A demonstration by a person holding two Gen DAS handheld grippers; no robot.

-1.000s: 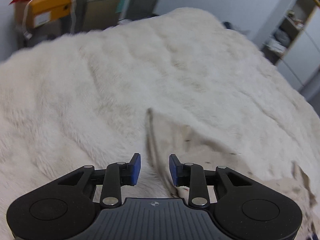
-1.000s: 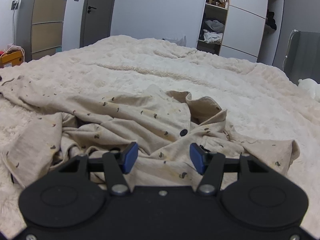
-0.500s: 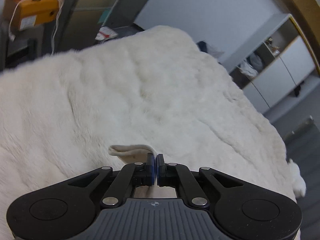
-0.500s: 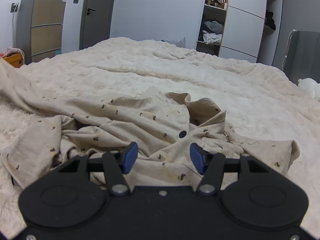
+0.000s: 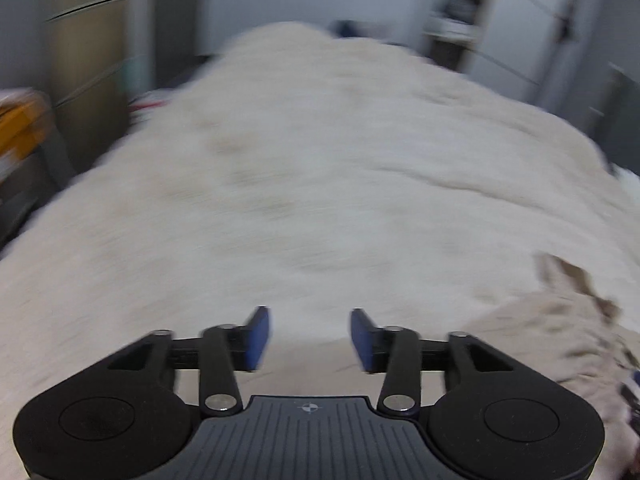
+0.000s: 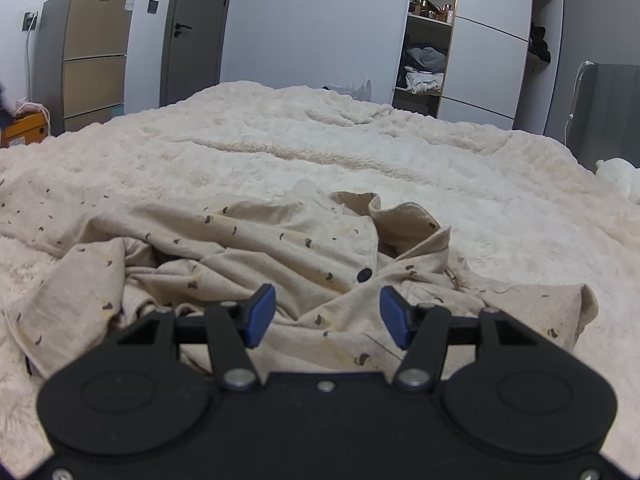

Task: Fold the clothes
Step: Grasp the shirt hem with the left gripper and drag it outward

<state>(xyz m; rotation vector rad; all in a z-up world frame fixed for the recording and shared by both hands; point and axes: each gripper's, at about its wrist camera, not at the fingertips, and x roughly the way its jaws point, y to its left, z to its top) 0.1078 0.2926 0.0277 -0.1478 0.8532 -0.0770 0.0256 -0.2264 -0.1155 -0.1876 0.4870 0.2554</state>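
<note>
Left wrist view is blurred: our left tongs [image 5: 310,338] hang over the fluffy cream blanket [image 5: 320,184] on the bed, jaws opening with nothing between the blue pads, only blanket beneath. The beige patterned shirt [image 5: 560,332] shows at the lower right edge there. From the right wrist view, our right tongs [image 6: 327,316] hover just above the crumpled shirt [image 6: 280,248], jaws about half apart and gripping nothing. The shirt lies spread and wrinkled on the blanket [image 6: 360,140], collar [image 6: 412,220] toward the wardrobe [image 6: 492,48], one dark button [image 6: 363,275] visible.
</note>
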